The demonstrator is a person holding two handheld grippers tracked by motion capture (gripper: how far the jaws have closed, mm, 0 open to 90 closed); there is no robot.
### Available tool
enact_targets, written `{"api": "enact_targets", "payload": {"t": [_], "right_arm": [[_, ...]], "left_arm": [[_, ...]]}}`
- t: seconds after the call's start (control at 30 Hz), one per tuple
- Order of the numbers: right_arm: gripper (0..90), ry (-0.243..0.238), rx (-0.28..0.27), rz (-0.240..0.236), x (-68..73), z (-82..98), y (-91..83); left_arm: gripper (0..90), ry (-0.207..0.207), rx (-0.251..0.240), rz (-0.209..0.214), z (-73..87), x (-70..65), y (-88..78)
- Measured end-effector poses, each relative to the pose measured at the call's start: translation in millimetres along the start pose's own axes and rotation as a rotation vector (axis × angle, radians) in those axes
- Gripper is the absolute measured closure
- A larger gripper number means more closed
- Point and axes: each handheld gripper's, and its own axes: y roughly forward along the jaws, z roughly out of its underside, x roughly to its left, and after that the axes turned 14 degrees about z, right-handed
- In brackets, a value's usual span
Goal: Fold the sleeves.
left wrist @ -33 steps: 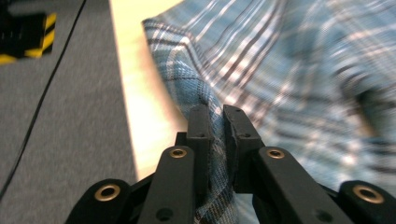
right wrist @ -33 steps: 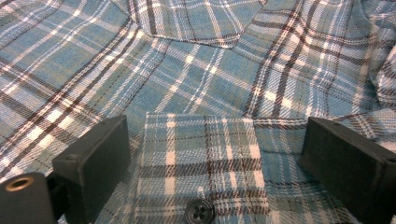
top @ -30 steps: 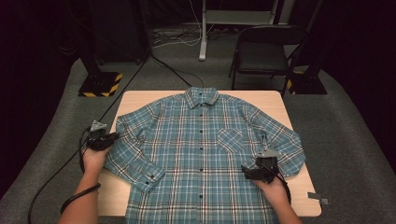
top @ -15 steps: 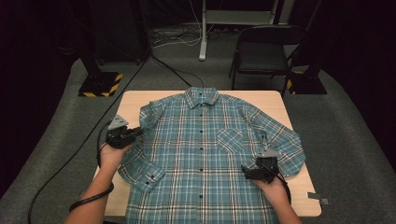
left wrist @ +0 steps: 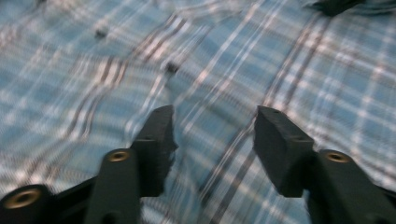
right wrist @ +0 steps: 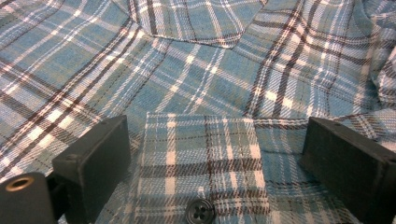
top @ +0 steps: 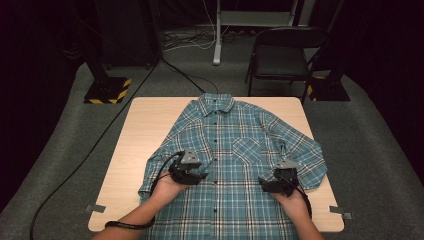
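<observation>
Plaid shirt [top: 235, 165]: teal, white and dark check, long-sleeved, buttoned, lying front-up and flat on the tabletop [top: 150, 130]. Collar [top: 215, 104] toward the far edge; hem hanging over the near edge. Chest pocket [top: 246, 148] on the panel at the right of the high view. The sleeve on that side is folded inward, its cuff [right wrist: 205, 163] with one dark button [right wrist: 200, 211] lying on the shirt front. The sleeve at the left of the high view is drawn in along the body.

Left tool [top: 199, 176]: held in the person's left hand, over the shirt front just left of the button placket. Jaws have just been opening; in the left gripper view [left wrist: 214, 128] they stand apart with cloth seen between and beneath them, nothing pinched. That view is blurred. Two placket buttons show beyond the jaws.

Right tool [top: 267, 185]: held in the person's right hand, low over the folded cuff on the right of the shirt front. In the right gripper view [right wrist: 215, 154] the jaws stand wide apart on either side of the cuff, the pads not pressing on it.

Surroundings: light wooden tabletop on grey carpet; black folding chair [top: 290, 55] beyond the far edge; stand bases with yellow-black hazard stripes [top: 107, 90]; cables trailing across the floor.
</observation>
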Motion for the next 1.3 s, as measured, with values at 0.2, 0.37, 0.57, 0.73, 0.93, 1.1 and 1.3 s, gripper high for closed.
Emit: {"api": "enact_targets", "payload": {"t": [0.2,0.37,0.57,0.73,0.93,1.1,1.3], "right_arm": [[7.1,0.0,0.0,0.0,0.0,0.0,0.0],[7.1,0.0,0.0,0.0,0.0,0.0,0.1],[7.1,-0.001,0.0,0.0,-0.1,-0.1,0.1],[7.0,-0.001,0.0,-0.001,-0.1,-0.1,0.1],[7.0,-0.001,0.0,0.0,-0.1,-0.1,0.1],[5.2,-0.011,0.004,-0.005,0.0,-0.5,0.4],[6.7,-0.031,0.033,0.016,0.6,-5.9,-3.5]], "left_arm": [[29.4,-0.044,-0.054,-0.096,12.2,30.0,-10.6],[27.9,-0.042,0.079,-0.079,41.9,48.5,3.5],[19.7,-0.094,0.086,-0.027,55.5,57.0,2.8],[16.1,-0.061,0.045,-0.066,43.7,56.6,-20.3],[14.0,-0.128,0.086,-0.039,56.4,60.2,-31.1],[8.9,-0.126,0.146,-0.029,77.5,57.4,-23.2],[9.3,-0.079,0.127,-0.013,68.5,48.3,-31.4]]}}
